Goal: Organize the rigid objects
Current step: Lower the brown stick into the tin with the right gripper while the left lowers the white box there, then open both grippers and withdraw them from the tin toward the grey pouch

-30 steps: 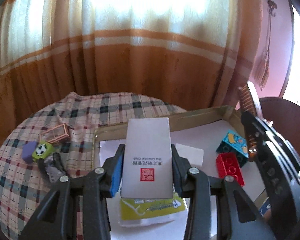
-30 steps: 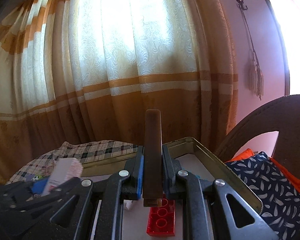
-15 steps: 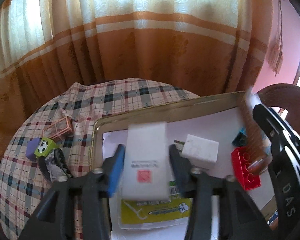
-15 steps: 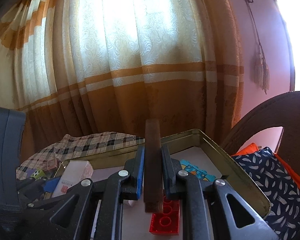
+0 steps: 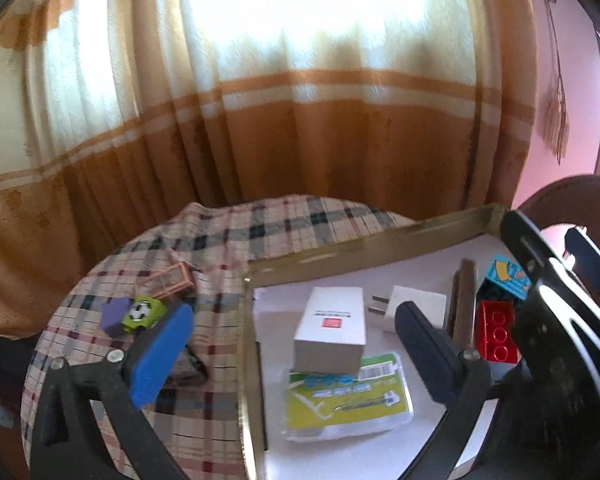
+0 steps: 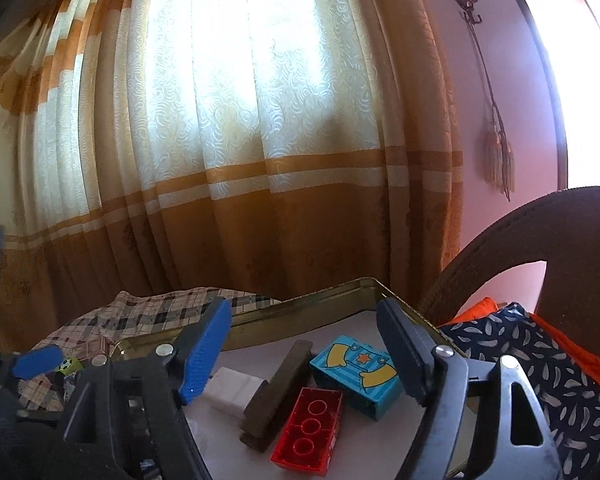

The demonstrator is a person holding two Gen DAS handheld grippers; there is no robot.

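Right wrist: tool [image 6: 304, 356] opening, empty.

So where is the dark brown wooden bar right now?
The dark brown bar lies free in the metal tray, between the white charger plug and the red brick; the right gripper, jaws opening, no longer touches it.

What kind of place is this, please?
Probably a room in a home: a long curtain over a bright window, a plaid tablecloth, and a cushioned chair.
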